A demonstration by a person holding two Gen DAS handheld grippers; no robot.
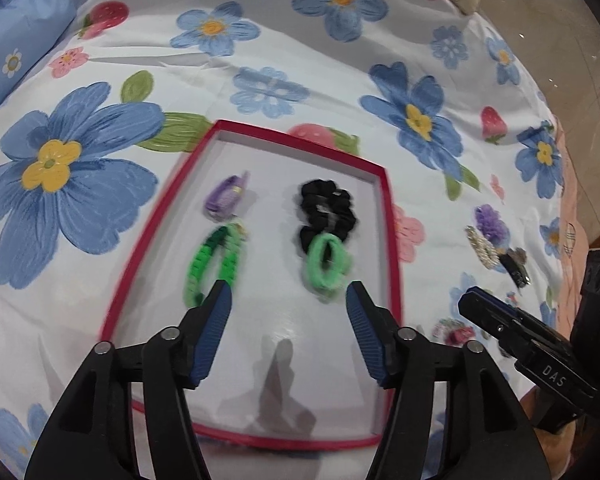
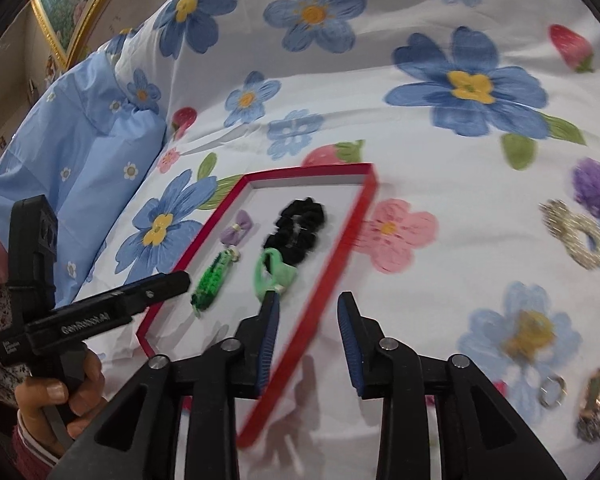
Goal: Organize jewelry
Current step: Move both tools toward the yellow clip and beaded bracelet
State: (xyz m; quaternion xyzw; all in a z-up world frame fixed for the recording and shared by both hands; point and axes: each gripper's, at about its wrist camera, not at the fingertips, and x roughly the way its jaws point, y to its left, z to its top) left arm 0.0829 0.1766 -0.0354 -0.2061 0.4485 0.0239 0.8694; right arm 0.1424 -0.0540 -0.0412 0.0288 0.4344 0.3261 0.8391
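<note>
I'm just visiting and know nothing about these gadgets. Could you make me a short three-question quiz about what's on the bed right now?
1. True or false: the black scrunchie lies outside the red-rimmed tray.
2. How many hair pieces lie in the tray?
3. What does the left gripper hold? A) purple bow B) nothing C) silver ring

Key
1. False: it lies inside, touching the light green hair tie.
2. Four: the purple bow, the green braided tie, the light green tie and the scrunchie.
3. B: its jaws stand open and bare.
</note>
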